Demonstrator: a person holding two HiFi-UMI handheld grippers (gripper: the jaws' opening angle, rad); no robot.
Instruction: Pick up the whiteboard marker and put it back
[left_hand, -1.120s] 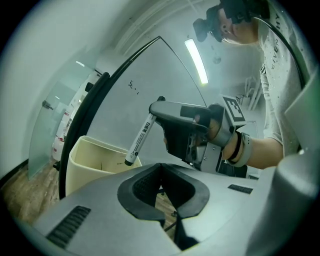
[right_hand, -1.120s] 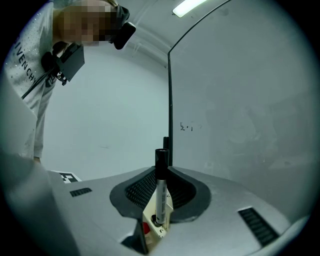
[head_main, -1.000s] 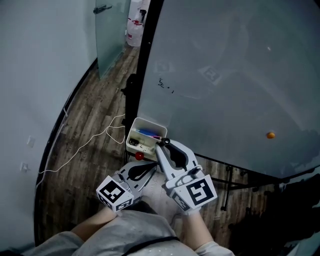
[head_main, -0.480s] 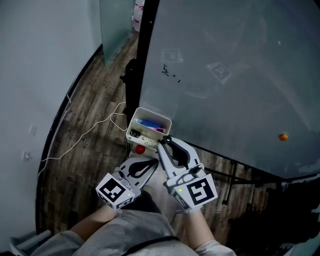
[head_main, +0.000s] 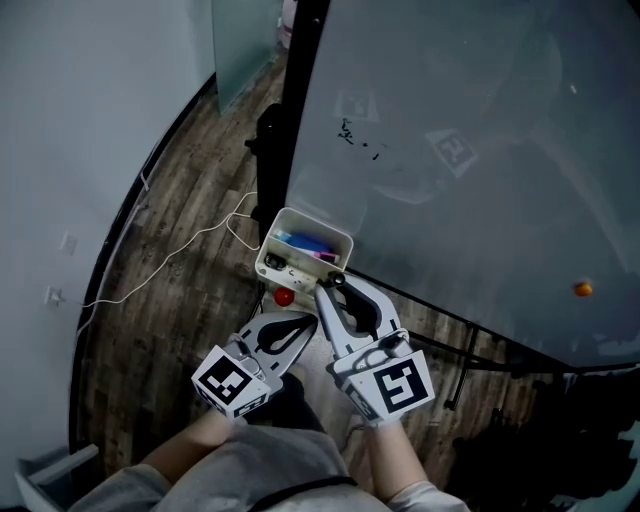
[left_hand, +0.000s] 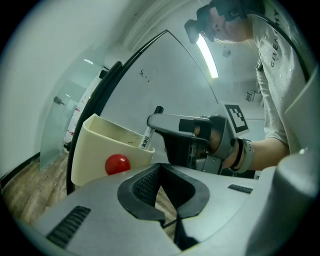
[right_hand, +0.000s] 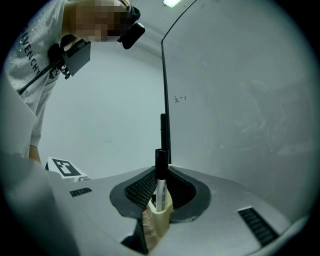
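Observation:
The whiteboard marker (right_hand: 159, 186), white with a black cap, stands upright between the pads of my right gripper (right_hand: 161, 172), which is shut on it. In the head view the right gripper (head_main: 327, 285) holds the marker (head_main: 331, 283) at the near right corner of the cream tray (head_main: 278, 245) fixed to the whiteboard's lower edge. The left gripper view shows the marker (left_hand: 148, 134) just behind the tray's (left_hand: 100, 145) rim. My left gripper (head_main: 306, 322) is shut and holds nothing, just in front of the tray.
A red round magnet (head_main: 284, 297) sticks to the tray's front wall. Inside the tray lie a blue eraser (head_main: 305, 243) and other pens. The large whiteboard (head_main: 480, 150) fills the right. A white cable (head_main: 170, 262) trails over the wooden floor on the left.
Both grippers have sunk a little, the right one still gripping the marker. The tray has shifted up and to the right in the head view.

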